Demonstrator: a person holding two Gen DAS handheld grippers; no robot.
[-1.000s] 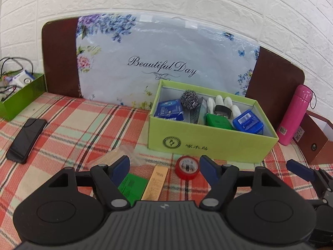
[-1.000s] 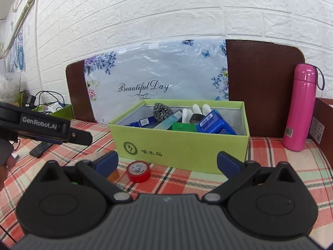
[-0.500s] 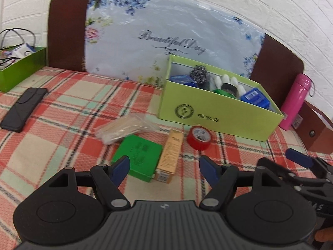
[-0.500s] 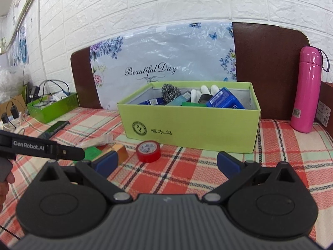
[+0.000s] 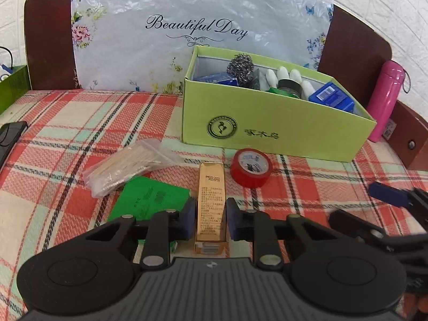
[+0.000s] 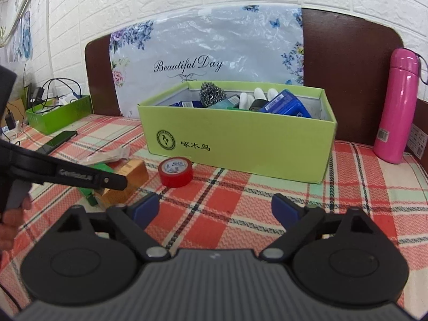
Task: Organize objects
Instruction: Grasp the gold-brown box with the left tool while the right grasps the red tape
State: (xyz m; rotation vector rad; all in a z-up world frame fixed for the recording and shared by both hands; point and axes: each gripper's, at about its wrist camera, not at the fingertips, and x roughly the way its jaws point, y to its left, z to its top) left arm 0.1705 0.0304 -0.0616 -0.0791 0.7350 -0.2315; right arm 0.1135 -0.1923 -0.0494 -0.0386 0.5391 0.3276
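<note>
My left gripper [image 5: 209, 220] is shut on a long gold carton [image 5: 211, 198] that lies on the plaid cloth; the carton also shows in the right wrist view [image 6: 128, 179]. A green packet [image 5: 149, 202] lies just left of it, a clear bag of sticks [image 5: 125, 168] behind that, and a red tape roll [image 5: 251, 168] to the right. The lime green box [image 5: 272, 131] behind holds a steel scourer [image 5: 240, 67], blue packs and white bottles. My right gripper [image 6: 215, 210] is open and empty above the cloth, in front of the box [image 6: 240, 144] and right of the tape [image 6: 175, 171].
A pink flask [image 6: 398, 107] stands right of the box beside a brown box [image 5: 409, 139]. A black phone [image 6: 56, 141] and a green tray of cables [image 6: 58, 112] are at the far left. A headboard with a floral sheet [image 5: 192, 34] backs the surface.
My left gripper has moved down and forward to the gold carton and its fingers have shut on it. My right gripper has drawn back a little and stays open.
</note>
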